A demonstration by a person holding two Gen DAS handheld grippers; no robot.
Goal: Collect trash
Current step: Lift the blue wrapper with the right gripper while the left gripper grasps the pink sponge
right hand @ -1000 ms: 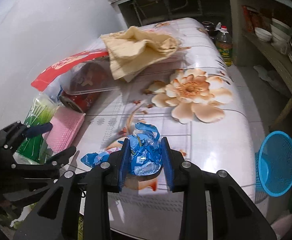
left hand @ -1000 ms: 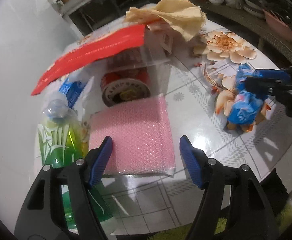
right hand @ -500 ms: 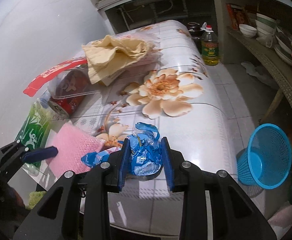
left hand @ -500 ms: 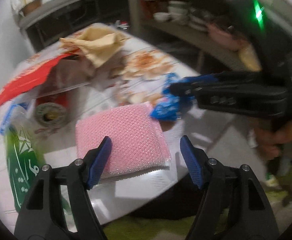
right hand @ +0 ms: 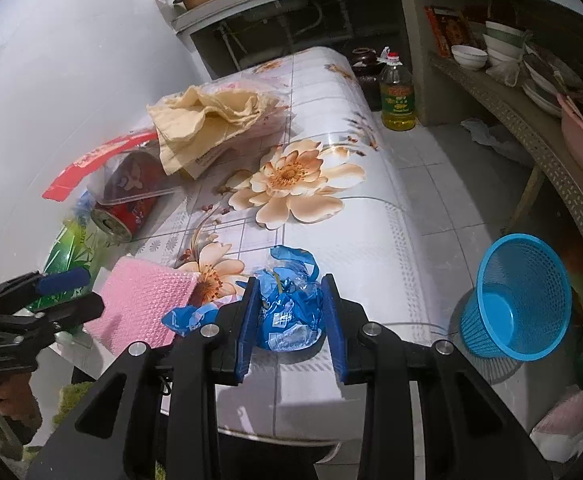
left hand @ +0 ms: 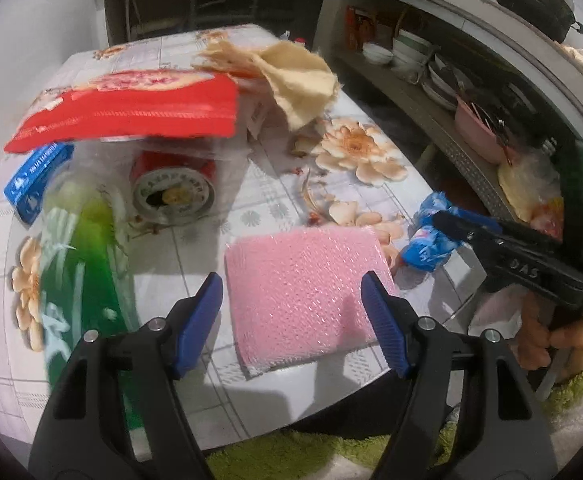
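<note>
The flower-patterned bench [right hand: 371,240] carries the clutter. On the floor to its right sits a blue basket [right hand: 519,300]. The pink bubble-wrap pouch [left hand: 307,280] lies at the bench's near edge — the left gripper [left hand: 291,312] hovers wide above it. The right gripper [right hand: 291,320] pinches a crumpled blue wrapper [right hand: 287,316] over the bench.
</note>
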